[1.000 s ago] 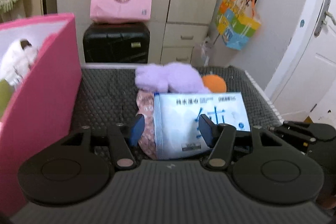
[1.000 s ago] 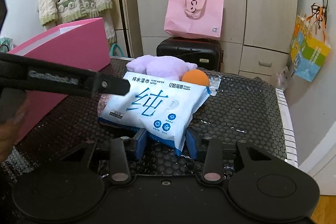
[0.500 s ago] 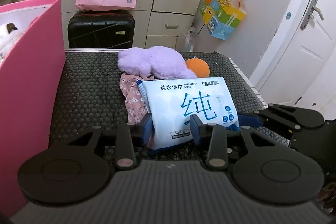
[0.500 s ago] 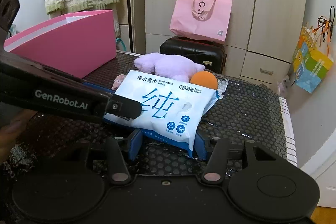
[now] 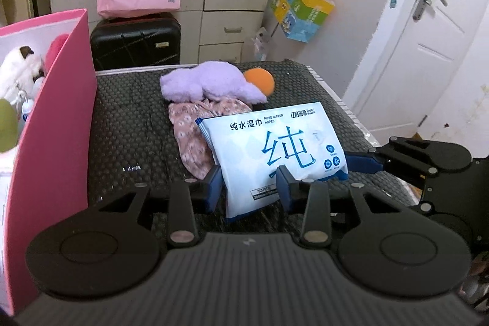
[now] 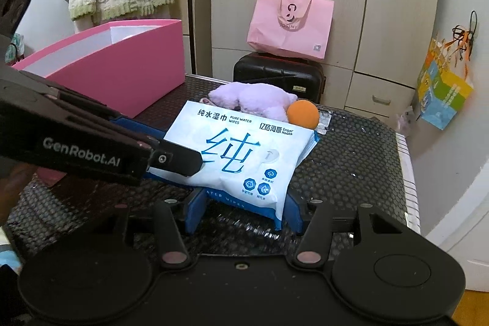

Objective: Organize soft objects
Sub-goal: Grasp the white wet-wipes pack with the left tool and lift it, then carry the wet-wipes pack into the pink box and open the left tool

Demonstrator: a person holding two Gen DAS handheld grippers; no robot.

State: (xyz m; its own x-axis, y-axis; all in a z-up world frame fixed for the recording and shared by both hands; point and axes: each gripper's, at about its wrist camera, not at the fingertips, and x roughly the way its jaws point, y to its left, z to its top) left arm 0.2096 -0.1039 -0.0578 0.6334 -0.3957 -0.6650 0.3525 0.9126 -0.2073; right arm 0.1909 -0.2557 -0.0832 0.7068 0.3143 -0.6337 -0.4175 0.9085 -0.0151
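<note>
Black dimpled matting (image 5: 128,118) covers the table in front of the wardrobe, and above it my left gripper (image 5: 249,184) pinches the near corner of the one pack of wet wipes (image 5: 275,148), while my right gripper (image 6: 241,214) has its jaws opening around the pack's other corner, the pads seemingly just touching it. As I judge it, a one-cornered hold on a slick, floppy pack could let it sag or slip before it reaches the single pink box (image 5: 55,124). Left on the mat: one purple plush (image 5: 207,81), one orange ball (image 5: 259,80), one floral cloth (image 5: 195,127).
</note>
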